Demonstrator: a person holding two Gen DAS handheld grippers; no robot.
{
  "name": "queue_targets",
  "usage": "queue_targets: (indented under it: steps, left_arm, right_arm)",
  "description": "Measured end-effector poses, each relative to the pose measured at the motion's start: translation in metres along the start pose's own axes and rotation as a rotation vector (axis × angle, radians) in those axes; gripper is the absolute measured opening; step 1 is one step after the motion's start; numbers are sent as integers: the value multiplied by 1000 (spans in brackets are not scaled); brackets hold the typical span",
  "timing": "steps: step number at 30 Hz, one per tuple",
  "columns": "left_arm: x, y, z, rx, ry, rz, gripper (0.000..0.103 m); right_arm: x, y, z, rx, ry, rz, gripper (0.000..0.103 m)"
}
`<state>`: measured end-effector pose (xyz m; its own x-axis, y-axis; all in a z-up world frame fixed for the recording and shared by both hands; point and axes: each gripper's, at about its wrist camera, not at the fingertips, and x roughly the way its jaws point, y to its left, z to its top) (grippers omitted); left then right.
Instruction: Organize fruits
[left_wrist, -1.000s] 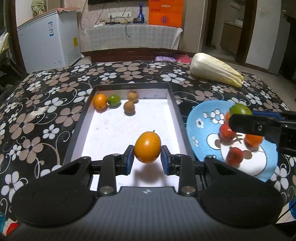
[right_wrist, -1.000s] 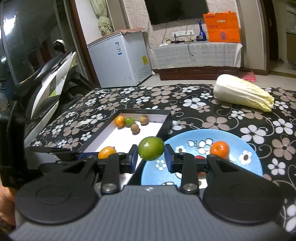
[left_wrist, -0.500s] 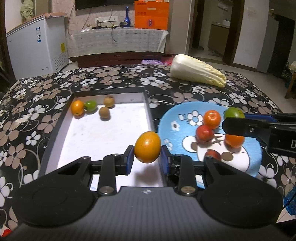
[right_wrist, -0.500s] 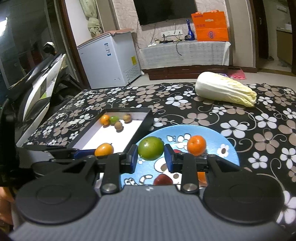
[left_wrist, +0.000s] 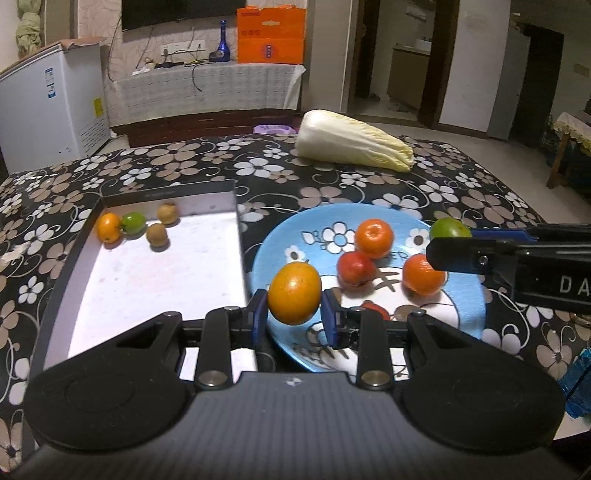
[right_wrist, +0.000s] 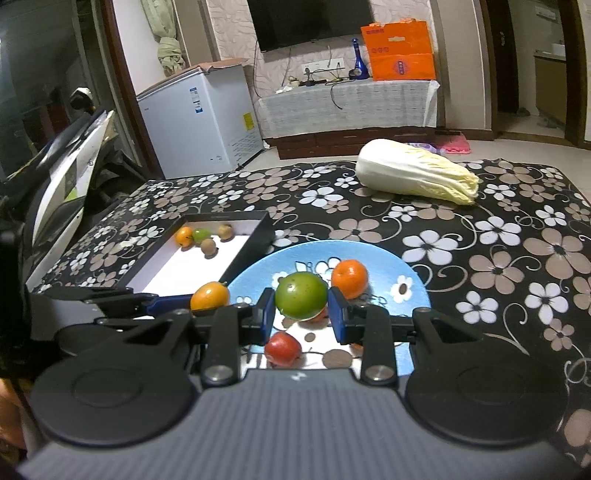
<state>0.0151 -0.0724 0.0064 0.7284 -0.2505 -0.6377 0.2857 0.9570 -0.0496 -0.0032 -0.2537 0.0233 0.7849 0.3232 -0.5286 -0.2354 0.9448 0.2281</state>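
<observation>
My left gripper (left_wrist: 294, 319) is shut on an orange-yellow fruit (left_wrist: 294, 292) and holds it over the left edge of the blue flowered plate (left_wrist: 325, 225). My right gripper (right_wrist: 301, 314) is shut on a green fruit (right_wrist: 301, 295) above the same plate (right_wrist: 384, 258). The plate holds two oranges (left_wrist: 373, 237) and small red fruits (left_wrist: 355, 268). The black tray with a white floor (left_wrist: 147, 273) holds several small fruits (left_wrist: 133, 221) at its far end. The left gripper's fruit shows in the right wrist view (right_wrist: 209, 295).
A napa cabbage (left_wrist: 351, 142) lies at the table's far side on the black flowered cloth (left_wrist: 184, 166). A white chest freezer (right_wrist: 207, 118) and a covered TV bench (right_wrist: 351, 103) stand beyond the table. A blue object (left_wrist: 578, 384) sits at the right edge.
My left gripper has moved right with the orange-yellow fruit, from over the tray to over the plate's left edge. My right gripper has moved further over the plate with the green fruit.
</observation>
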Motion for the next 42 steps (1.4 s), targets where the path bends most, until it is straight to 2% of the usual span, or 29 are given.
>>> queue_targets:
  steps: [42]
  left_arm:
    - [30,-16,24,-15,-15,-96,36]
  right_arm:
    - [7,-11,-5,-8,42,-17,34]
